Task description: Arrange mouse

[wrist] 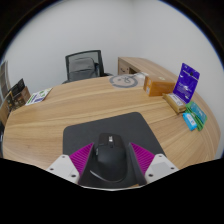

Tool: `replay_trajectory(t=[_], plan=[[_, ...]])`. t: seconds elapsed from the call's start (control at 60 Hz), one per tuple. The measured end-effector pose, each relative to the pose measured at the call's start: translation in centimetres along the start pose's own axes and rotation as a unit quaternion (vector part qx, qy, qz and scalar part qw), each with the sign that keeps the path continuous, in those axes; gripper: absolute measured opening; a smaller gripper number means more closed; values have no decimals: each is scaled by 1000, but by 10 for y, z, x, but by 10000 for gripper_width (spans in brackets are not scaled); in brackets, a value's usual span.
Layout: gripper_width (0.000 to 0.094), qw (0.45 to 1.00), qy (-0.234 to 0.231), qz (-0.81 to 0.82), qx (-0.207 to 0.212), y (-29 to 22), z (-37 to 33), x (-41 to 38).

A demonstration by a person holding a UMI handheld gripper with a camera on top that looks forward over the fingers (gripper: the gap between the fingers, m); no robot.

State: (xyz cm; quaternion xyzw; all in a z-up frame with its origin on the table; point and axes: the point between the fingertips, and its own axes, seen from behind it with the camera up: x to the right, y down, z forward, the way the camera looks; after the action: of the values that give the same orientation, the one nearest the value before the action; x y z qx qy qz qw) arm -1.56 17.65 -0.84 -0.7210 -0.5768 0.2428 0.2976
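Black mouse [111, 157] lying lengthwise along the fingers, pointing straight ahead, on a dark mat [108, 138], between the spread fingers of the gripper [112, 160], gaps either side, nothing gripped, office chair [84, 67] far beyond

Bright, even room light; strong fisheye bending toward edges.

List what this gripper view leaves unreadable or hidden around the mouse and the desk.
- Mouse: it lies between the gripper fingers; contact with the pads is unclear, and its near end is cut off by the view's lower edge.
- Mouse pad: its near edge is hidden by the fingers and mouse.
- Purple box: print too small to read.
- Office chair: base hidden behind the desk.
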Motion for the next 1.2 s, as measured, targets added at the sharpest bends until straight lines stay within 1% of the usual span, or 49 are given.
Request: replay_trajectory(t=[0.017,0.033,0.067,0.083,0.15,0.283,0.383,0.5,0.6,0.75,0.917,1.017,1.117,1.2], plan=[[803,1000,2,-1,1,0,0,1],[880,1000,4,-3,1,0,0,3],[839,1000,9,-8,2,-1,-1,5],[834,1000,12,-10,3,-1,-1,6],[868,1000,17,-15,5,-2,-7,8],[867,1000,8,-5,4,-5,-42,-1],[869,1000,3,-6,7,-13,-95,-12],[865,1000,-2,-23,16,-20,-173,-32],[864,999,-16,-31,16,-18,-240,-50],[863,999,-27,-34,10,-1,-332,-67],[862,1000,-14,-19,8,36,-410,-75],[860,1000,-19,-21,8,54,-440,-83],[862,999,-8,-32,15,65,-456,-81],[859,999,-8,-28,18,70,-464,-82]])
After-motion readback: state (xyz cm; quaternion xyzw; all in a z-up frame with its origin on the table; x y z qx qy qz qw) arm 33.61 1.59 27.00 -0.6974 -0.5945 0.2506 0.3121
